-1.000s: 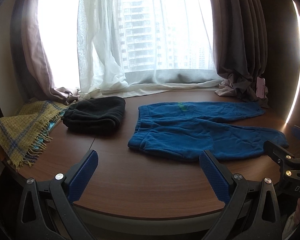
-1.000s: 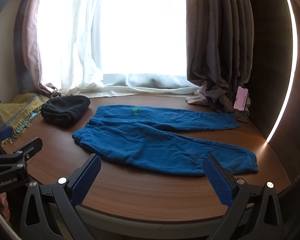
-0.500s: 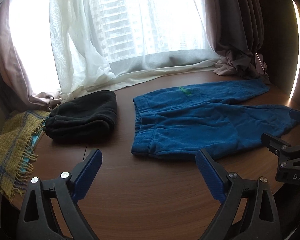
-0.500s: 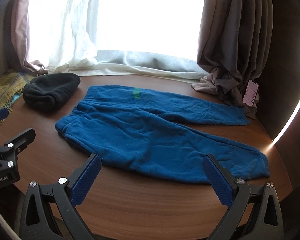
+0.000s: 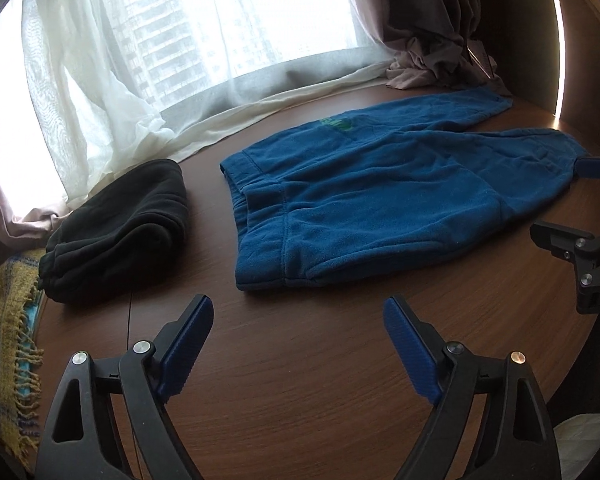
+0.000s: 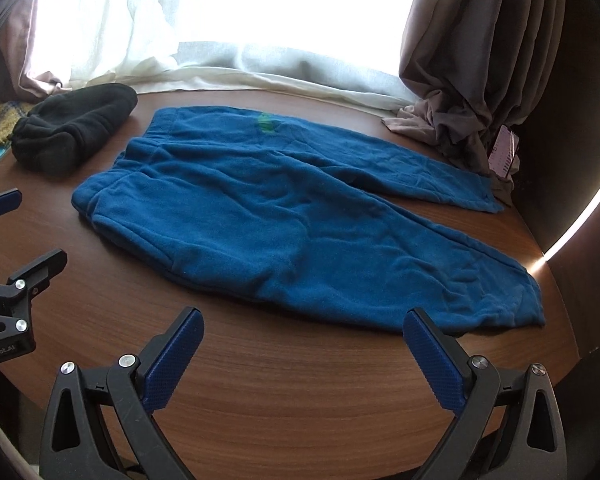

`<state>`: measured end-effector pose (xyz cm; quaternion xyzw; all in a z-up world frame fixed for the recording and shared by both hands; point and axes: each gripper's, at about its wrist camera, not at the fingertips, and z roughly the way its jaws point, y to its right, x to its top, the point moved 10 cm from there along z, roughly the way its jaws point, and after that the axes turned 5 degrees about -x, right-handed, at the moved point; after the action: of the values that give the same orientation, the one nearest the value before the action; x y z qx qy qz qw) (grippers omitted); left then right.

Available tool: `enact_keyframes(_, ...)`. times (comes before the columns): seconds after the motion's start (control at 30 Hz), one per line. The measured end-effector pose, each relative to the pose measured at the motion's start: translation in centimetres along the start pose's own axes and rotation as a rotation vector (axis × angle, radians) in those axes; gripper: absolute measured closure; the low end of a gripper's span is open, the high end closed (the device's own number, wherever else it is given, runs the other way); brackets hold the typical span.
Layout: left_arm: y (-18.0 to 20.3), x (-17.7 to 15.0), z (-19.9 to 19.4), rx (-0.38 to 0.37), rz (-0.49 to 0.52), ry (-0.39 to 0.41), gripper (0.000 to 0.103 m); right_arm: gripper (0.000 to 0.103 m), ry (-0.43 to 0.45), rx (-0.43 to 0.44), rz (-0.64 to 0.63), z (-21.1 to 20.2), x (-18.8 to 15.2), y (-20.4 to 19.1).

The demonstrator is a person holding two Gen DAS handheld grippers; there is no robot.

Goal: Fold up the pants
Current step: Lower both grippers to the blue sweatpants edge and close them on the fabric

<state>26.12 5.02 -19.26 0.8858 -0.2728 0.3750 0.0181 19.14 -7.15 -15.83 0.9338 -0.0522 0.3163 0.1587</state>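
Pants (image 6: 284,216) look soft, floppy and light, flat on the tabletop (image 6: 292,392). Left tongs (image 5: 300,344) and right tongs (image 6: 304,356) hang wide apart, empty. Pinch waistband (image 5: 260,232) and leg cuff (image 6: 524,304).

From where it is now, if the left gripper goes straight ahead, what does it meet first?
Probably the waistband corner of the blue pants. The left gripper is open over bare wooden table, holding nothing; its height above the wood is unclear.

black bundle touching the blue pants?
Apart. In the left wrist view a strip of bare table runs between the black bundle and the pants waistband.
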Motion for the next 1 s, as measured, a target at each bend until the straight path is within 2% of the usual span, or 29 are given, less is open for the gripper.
enact_keyframes(0.17,0.3,-0.4,1.4,-0.002,0.039,-0.018,0.016,0.005,-0.018,-0.002,-0.037,1.4,-0.3,-0.4)
enact_keyframes(0.33,0.7,-0.7,2.5,-0.003,0.090,-0.040,0.022,0.011,-0.028,-0.010,-0.094,2.7,-0.9,-0.8)
enact_keyframes(0.67,1.0,0.5,4.0,0.012,0.153,-0.027,0.026,0.021,-0.029,-0.025,-0.092,4.1,-0.7,-0.2)
enact_keyframes(1.0,1.4,1.4,4.9,-0.008,0.167,-0.028,0.026,0.021,-0.006,-0.010,-0.087,4.9,0.4,-0.3)
